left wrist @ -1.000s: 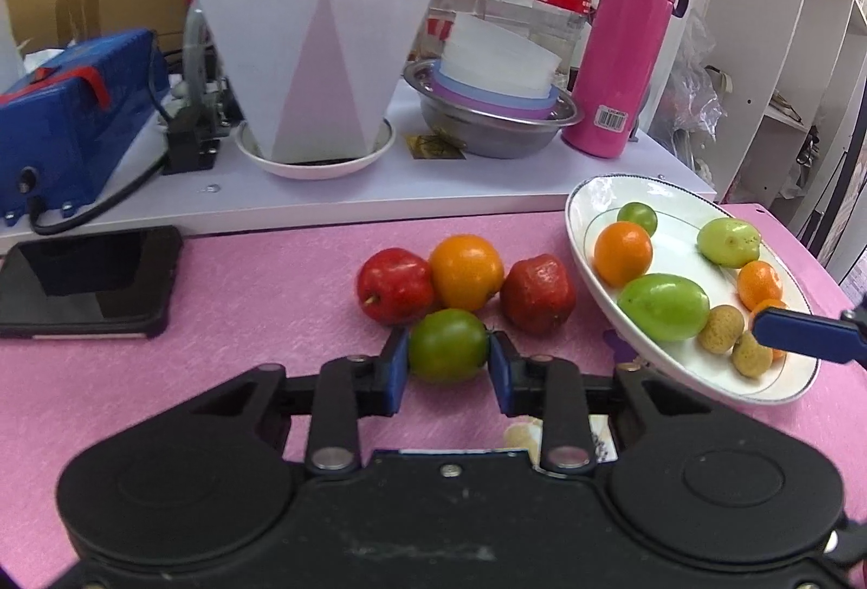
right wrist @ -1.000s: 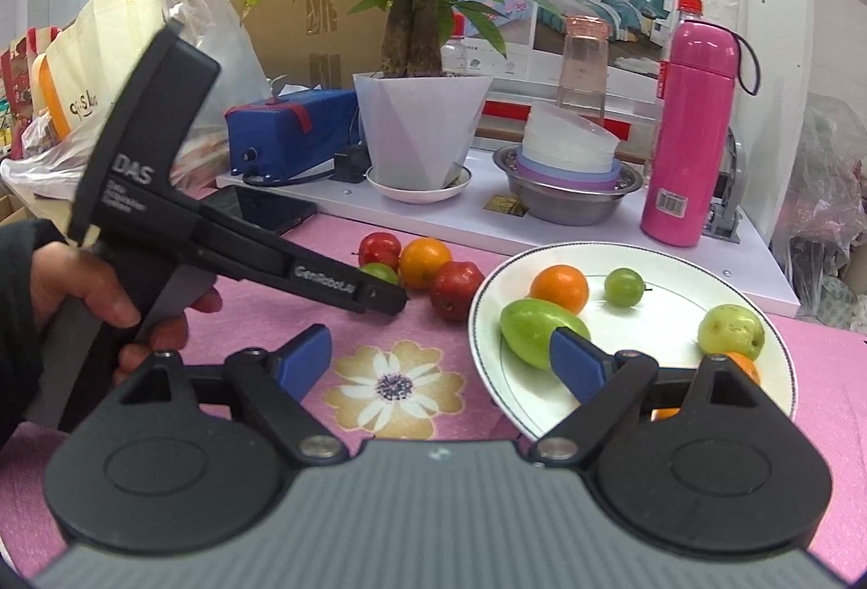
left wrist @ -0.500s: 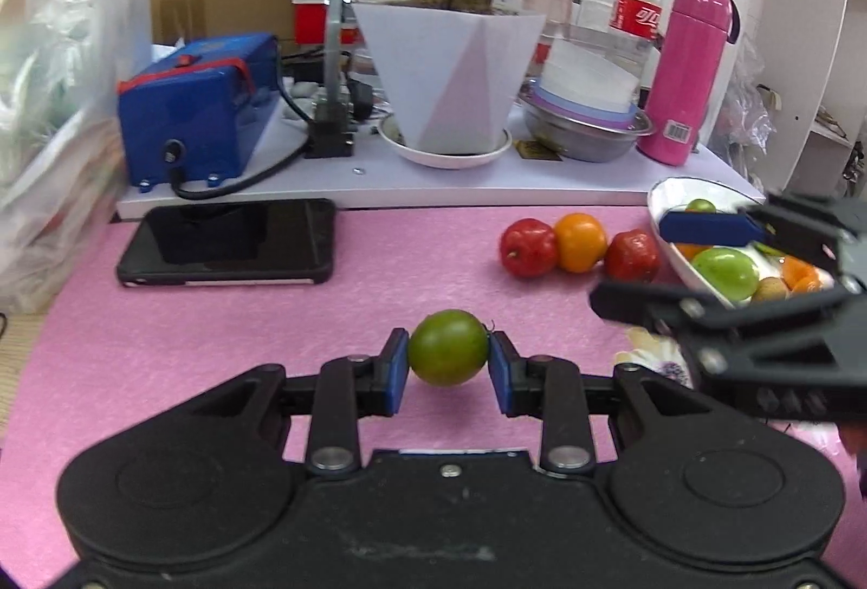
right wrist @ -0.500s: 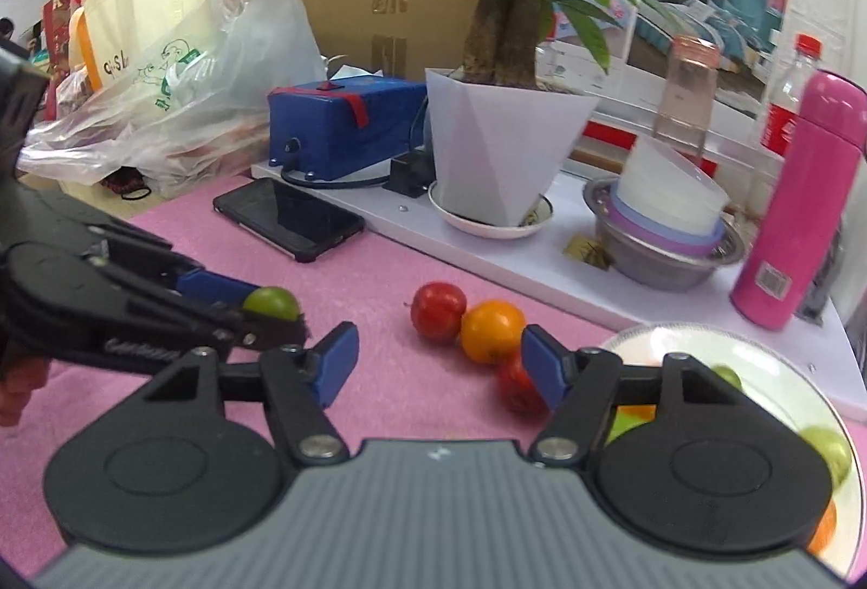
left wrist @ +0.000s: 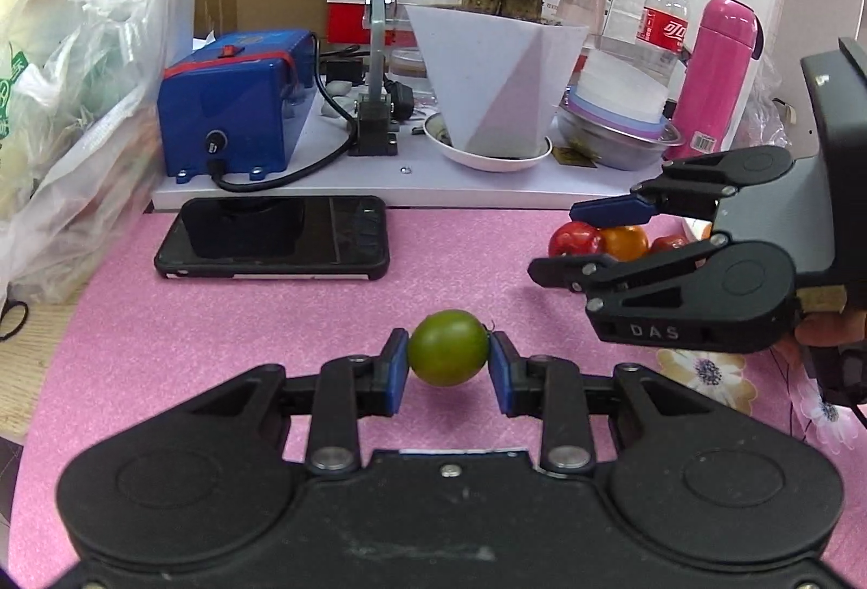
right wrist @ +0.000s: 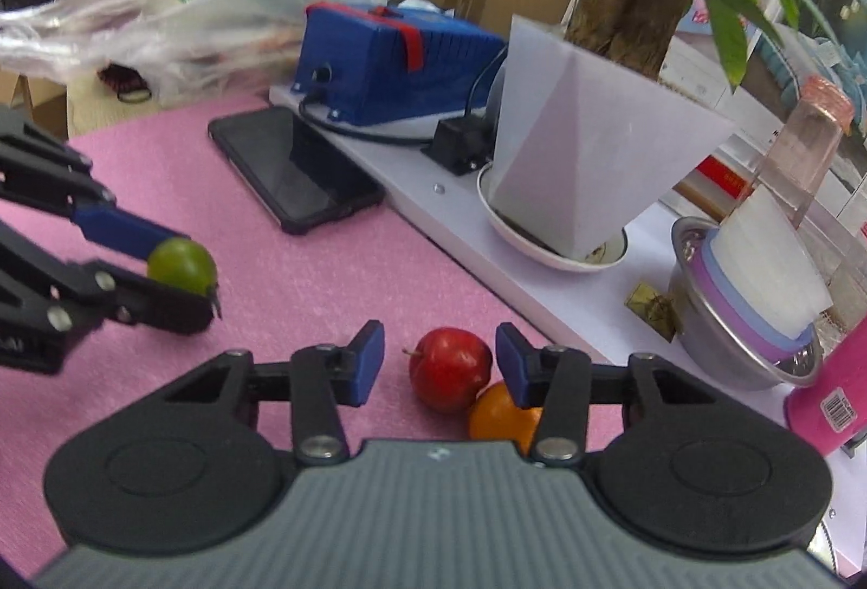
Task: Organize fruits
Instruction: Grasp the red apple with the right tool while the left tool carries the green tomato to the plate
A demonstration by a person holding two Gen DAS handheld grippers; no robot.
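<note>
Two grippers are at work over the pink counter (left wrist: 227, 318). The left gripper (left wrist: 447, 367) has its blue fingers (left wrist: 394, 372) closed on a round green fruit (left wrist: 447, 348), gripped at its widest part and, judging by the shadow beneath it, lifted a little above the counter, well apart from the other fruit. The right gripper (right wrist: 440, 361) has its fingers spread wide and empty, straddling a red fruit (right wrist: 448, 367) that lies on the counter touching an orange fruit (right wrist: 501, 418); a third red fruit (left wrist: 669, 243) peeks out behind it in the left view. The step in hand looks like gathering loose fruit by kind. To do it well, the left should set the green fruit down gently before letting go, since it will roll. The right should center on the red fruit's middle and close slowly, so its far finger does not nudge the orange one away.
</note>
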